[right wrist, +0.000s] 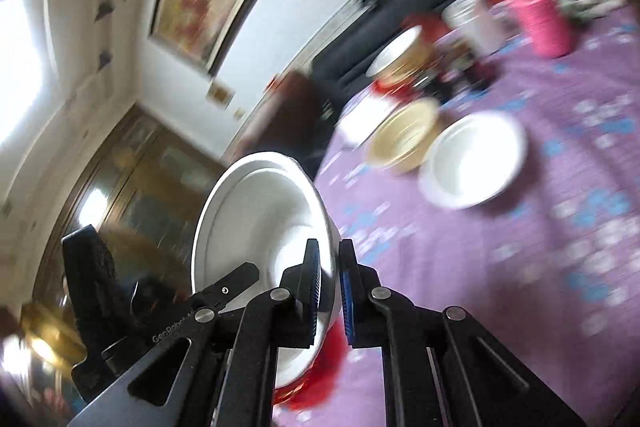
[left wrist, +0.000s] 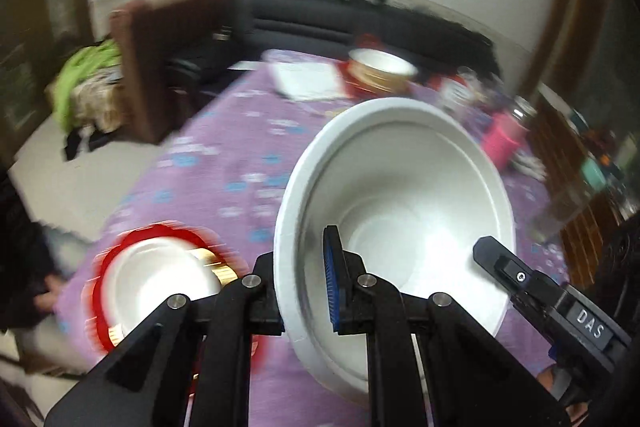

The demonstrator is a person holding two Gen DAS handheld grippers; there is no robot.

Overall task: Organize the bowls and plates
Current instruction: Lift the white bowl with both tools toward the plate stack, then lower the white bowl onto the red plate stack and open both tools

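Both grippers pinch the same large white bowl, held tilted above the purple tablecloth. In the left wrist view my left gripper [left wrist: 306, 283] is shut on the bowl's [left wrist: 400, 195] left rim, and the right gripper's finger [left wrist: 516, 275] reaches its right rim. In the right wrist view my right gripper [right wrist: 330, 291] is shut on the bowl's [right wrist: 256, 211] wall, with the left gripper [right wrist: 100, 279] at its far side. A white bowl on a red plate [left wrist: 160, 275] lies below left. A white bowl [right wrist: 476, 159], a gold bowl [right wrist: 404, 135] and a stacked bowl on red [right wrist: 400, 55] stand farther off.
A white square plate [left wrist: 308, 79] and another bowl stack [left wrist: 380, 67] sit at the table's far end. A pink cup [right wrist: 544, 19], jars [right wrist: 476, 19] and clutter crowd the far right. A brown chair [left wrist: 168, 59] and black sofa [left wrist: 320, 19] stand beyond the table.
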